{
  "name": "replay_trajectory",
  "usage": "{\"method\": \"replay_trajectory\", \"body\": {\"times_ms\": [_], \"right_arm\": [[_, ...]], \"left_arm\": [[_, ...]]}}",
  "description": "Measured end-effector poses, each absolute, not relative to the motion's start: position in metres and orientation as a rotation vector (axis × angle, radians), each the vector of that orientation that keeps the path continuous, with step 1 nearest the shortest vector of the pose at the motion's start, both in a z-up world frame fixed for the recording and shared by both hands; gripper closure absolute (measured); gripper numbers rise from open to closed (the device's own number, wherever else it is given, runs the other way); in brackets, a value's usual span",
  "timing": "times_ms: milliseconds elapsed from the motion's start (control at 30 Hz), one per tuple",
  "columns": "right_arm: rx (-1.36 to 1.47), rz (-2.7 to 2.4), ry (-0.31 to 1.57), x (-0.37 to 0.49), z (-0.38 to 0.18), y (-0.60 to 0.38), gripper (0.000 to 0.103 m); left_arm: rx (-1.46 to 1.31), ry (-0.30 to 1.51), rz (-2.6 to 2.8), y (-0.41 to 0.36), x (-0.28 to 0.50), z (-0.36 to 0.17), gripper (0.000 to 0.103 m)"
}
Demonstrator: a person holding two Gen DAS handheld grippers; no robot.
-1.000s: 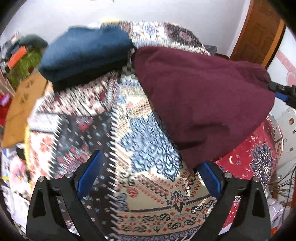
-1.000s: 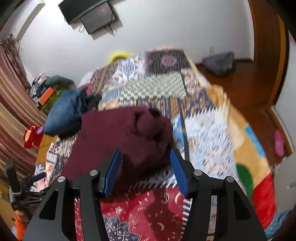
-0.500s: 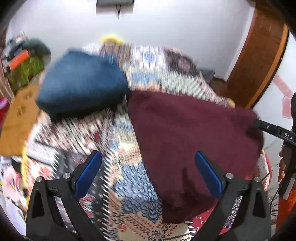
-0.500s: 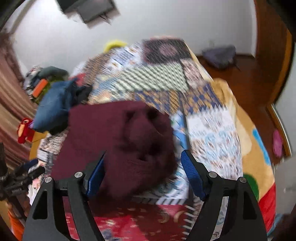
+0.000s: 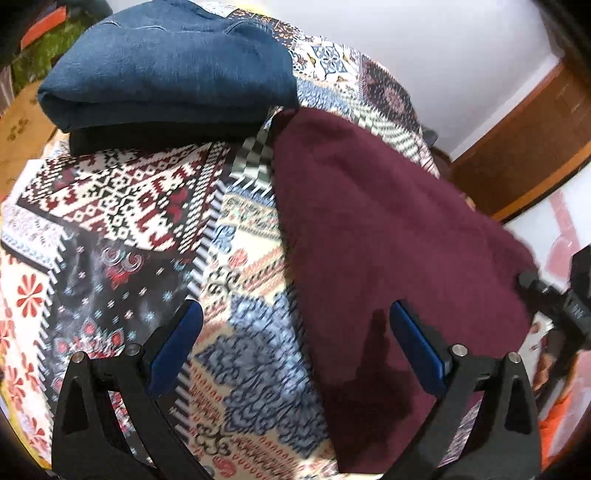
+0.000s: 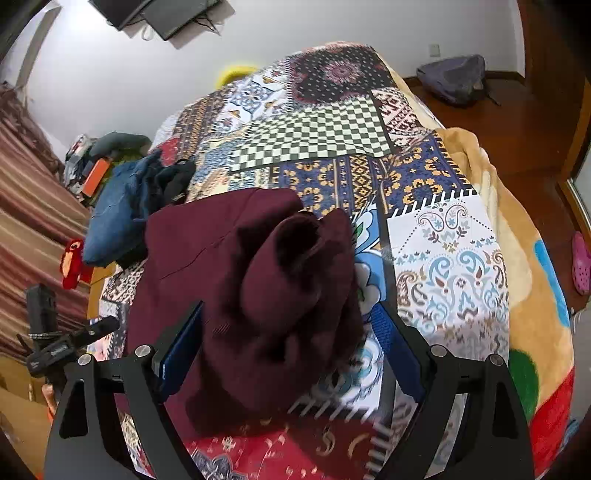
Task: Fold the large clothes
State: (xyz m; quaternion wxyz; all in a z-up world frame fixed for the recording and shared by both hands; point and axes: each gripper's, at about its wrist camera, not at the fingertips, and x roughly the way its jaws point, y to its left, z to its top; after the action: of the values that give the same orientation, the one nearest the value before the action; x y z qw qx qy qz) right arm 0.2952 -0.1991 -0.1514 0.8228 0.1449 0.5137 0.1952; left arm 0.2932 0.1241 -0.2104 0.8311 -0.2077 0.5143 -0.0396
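I see the bed through two fisheye cameras, one behind each gripper's fingers, both tilted steeply down and close above the cloth. My left wrist view looks across the patchwork bedspread (image 5: 155, 206) toward a white wall and a wooden door (image 5: 524, 147) at upper right; the folded blue garment (image 5: 166, 62) sits at the top, the maroon garment (image 5: 388, 236) fills the right half. My right wrist view faces along the bed toward the wall-mounted screen (image 6: 162, 14), floor on the right, striped curtain (image 6: 29, 184) on the left. Both views share the maroon garment, the blue one and the bedspread. Each camera catches the other gripper at its frame's edge.
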Motion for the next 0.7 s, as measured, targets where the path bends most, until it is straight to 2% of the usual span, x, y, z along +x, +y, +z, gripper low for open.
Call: {"method": "replay_trajectory", "body": {"times_ms": [167, 500, 633, 700], "right_arm": [[0.405, 0.486, 1.188, 0.311, -0.176, -0.203, 0.012], [0.443, 0.569, 1.228, 0.317, -0.197, -0.196, 0.007], [0.449, 0.576, 1.219, 0.319, -0.197, -0.197, 0.009], [0.467, 0.586, 1.208, 0.317, -0.197, -0.199, 0.017]], "left_arm": [[-0.546, 1.103, -0.149, 0.125, 0.315, -0.218, 0.001], [-0.687, 1.235, -0.301, 0.097, 0.355, -0.266, 0.001], [-0.718, 1.271, -0.328, 0.089, 0.370, -0.278, 0.001], [-0.711, 1.279, -0.340, 0.087, 0.374, -0.277, 0.001]]}}
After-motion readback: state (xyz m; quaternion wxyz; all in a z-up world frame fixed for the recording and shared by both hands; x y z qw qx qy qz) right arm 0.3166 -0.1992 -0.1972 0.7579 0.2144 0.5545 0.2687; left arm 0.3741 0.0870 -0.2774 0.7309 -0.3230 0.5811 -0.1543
